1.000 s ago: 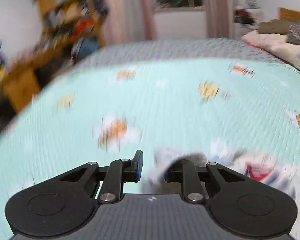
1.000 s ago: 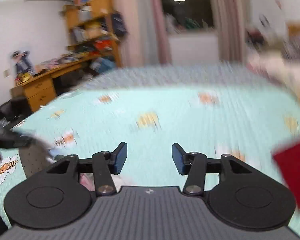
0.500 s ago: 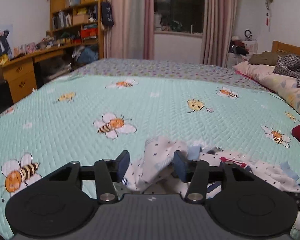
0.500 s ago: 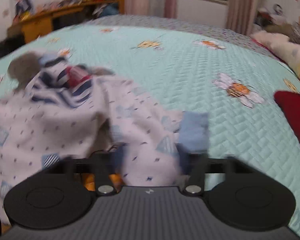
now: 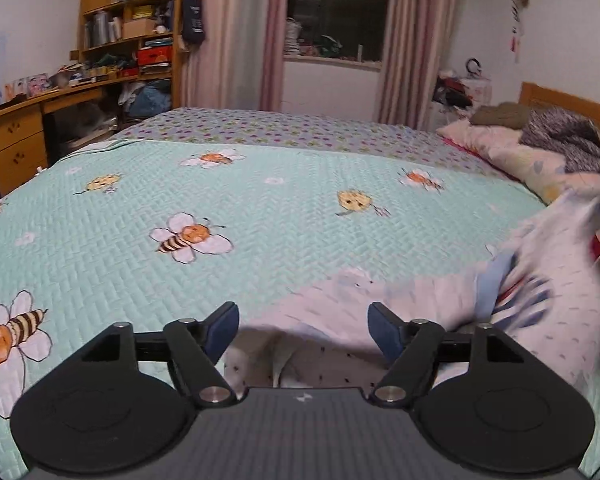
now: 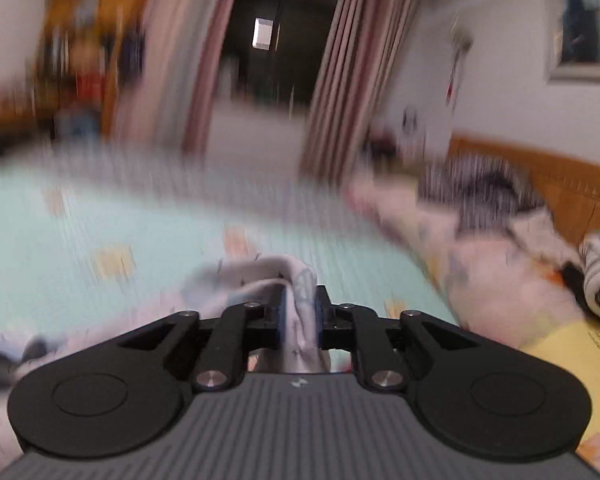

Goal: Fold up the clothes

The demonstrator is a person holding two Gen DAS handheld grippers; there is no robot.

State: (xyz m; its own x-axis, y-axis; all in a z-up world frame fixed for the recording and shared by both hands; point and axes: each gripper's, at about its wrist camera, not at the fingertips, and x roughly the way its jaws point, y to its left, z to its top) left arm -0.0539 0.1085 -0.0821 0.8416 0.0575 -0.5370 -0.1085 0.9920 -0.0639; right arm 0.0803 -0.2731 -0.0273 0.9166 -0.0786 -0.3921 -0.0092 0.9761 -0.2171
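Cloth of the white patterned garment sits pinched between the right gripper pads at centre frame. Left gripper jaws are opening, wide, gripping nothing; the garment lies under them and stretches toward the right edge over the mint bee-print quilt.

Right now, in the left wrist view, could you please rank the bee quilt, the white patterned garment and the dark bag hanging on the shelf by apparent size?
1. bee quilt
2. white patterned garment, nearer the camera
3. dark bag
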